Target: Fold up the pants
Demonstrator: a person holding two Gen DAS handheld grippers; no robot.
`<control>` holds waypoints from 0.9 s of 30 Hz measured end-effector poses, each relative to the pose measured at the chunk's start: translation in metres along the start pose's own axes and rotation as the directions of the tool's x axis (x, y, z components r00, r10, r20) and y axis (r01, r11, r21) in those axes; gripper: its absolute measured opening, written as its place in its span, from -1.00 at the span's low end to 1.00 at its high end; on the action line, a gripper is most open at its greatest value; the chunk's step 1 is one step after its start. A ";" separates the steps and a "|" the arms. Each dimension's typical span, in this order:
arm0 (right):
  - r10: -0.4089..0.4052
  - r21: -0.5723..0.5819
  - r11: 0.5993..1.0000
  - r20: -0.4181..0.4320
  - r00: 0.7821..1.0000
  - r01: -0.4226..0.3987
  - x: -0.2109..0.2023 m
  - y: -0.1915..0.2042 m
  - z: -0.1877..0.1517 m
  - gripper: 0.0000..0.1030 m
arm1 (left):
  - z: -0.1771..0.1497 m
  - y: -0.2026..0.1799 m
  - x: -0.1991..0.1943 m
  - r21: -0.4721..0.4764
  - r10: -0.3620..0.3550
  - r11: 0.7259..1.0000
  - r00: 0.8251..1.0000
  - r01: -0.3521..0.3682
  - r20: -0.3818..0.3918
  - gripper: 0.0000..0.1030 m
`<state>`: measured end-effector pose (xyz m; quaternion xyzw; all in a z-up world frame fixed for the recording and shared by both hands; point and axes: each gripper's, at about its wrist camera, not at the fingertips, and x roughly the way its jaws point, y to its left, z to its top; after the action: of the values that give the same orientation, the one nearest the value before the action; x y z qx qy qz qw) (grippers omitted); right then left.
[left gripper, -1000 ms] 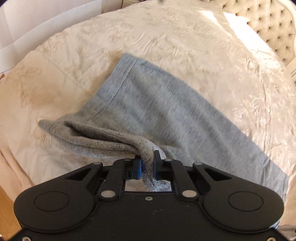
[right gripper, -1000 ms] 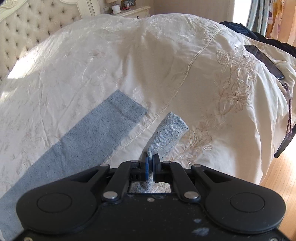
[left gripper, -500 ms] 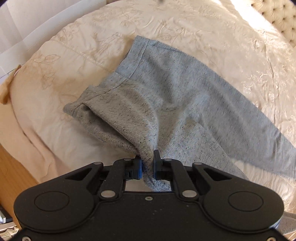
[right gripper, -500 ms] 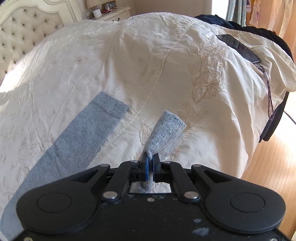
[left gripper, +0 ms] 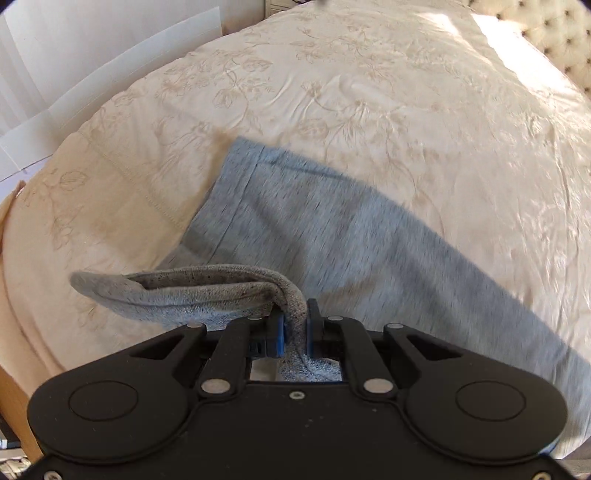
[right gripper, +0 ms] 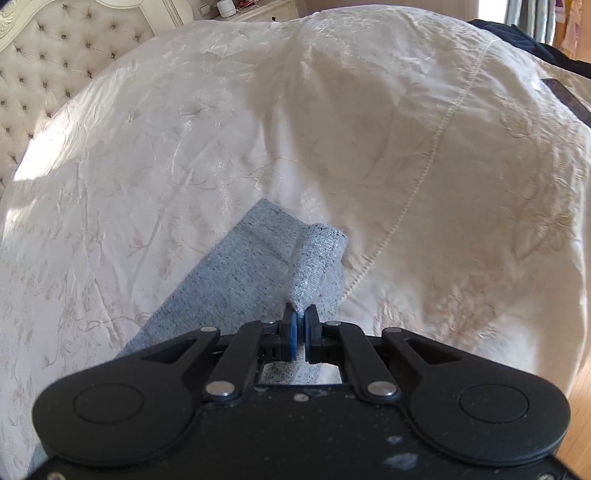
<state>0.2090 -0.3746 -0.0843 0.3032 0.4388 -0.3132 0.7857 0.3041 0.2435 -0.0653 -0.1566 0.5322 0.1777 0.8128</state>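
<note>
A home bedroom: embroidered cream bedspread (right gripper: 369, 129), tufted headboard (right gripper: 55, 66), and nightstand (right gripper: 255, 11).

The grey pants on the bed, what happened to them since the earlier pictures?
The cuff held by the right gripper was carried across and now overlaps the other leg of the soft grey knit pants, instead of hanging apart above the cream embroidered bedspread. The left gripper brought the waistband end over the flat leg too. Both grippers stayed shut on the fabric; nothing was let go.
</note>
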 end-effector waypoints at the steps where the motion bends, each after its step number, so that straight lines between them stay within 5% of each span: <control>1: 0.003 0.008 1.000 -0.009 1.000 -0.003 0.012 0.005 0.006 -0.92 | 0.006 -0.006 0.008 -0.011 0.002 1.000 1.000 -0.002 -0.001 -0.74; 17: -0.004 0.032 0.999 -0.065 0.998 0.006 0.114 0.058 0.050 -0.92 | 0.047 -0.069 0.103 -0.082 0.131 0.988 0.991 -0.131 -0.005 -0.74; 22: 0.007 0.033 0.999 -0.013 1.000 -0.006 0.083 0.047 0.050 -0.92 | 0.040 -0.071 0.093 -0.072 0.115 0.991 0.993 -0.113 0.025 -0.73; 27: -0.012 0.067 0.998 0.092 0.996 0.006 0.008 0.013 0.028 -0.92 | 0.018 -0.066 0.058 -0.024 0.077 0.997 0.994 -0.076 0.074 -0.73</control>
<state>0.2359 -0.3895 -0.0764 0.3125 0.3928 -0.3450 0.7931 0.3705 0.2001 -0.1075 -0.1376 0.5050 0.2201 0.8232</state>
